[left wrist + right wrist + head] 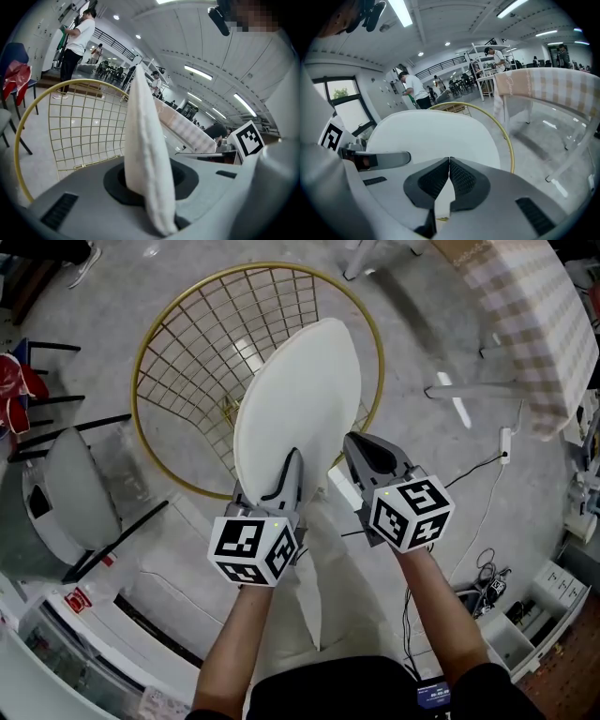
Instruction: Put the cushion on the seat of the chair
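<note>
The left gripper was clamped on the near edge of the cushion, its jaws narrow with the padded rim pinched between them. The right gripper was closed on the same edge just beside the left, its jaw tips meeting over a thin fold of white fabric. The cushion stood tilted on edge, rising ahead of both grippers, over the chair. The chair's gold wire shell lay beyond and below the grippers on the floor. Contact between cushion and seat could not be confirmed. A checked tabletop stood to the right gripper's right.
</note>
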The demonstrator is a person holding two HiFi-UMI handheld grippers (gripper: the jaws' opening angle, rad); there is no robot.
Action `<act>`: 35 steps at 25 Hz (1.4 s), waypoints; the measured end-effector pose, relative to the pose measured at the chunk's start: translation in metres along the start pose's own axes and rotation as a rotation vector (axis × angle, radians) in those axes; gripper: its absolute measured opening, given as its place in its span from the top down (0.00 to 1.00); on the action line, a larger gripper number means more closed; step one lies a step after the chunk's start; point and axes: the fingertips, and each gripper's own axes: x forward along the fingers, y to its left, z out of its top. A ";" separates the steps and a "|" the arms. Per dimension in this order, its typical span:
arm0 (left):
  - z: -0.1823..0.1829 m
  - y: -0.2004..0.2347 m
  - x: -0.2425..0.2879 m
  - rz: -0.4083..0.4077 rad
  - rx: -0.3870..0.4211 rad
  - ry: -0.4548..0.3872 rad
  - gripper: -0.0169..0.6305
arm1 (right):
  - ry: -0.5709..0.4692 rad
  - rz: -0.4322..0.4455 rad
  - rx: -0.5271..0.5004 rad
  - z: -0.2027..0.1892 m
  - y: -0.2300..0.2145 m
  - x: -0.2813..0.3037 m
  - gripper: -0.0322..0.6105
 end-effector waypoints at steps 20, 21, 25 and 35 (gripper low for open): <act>-0.023 -0.006 0.011 -0.055 -0.052 0.024 0.87 | 0.031 -0.017 0.030 -0.026 -0.015 0.012 0.92; -0.024 -0.006 0.011 -0.056 -0.052 0.023 0.87 | 0.031 -0.018 0.032 -0.027 -0.015 0.012 0.92; -0.026 -0.002 0.010 -0.051 -0.049 0.022 0.87 | 0.037 -0.015 0.036 -0.031 -0.015 0.014 0.92; -0.032 0.014 0.011 -0.028 -0.058 0.025 0.87 | 0.068 0.017 0.003 -0.036 -0.008 0.030 0.92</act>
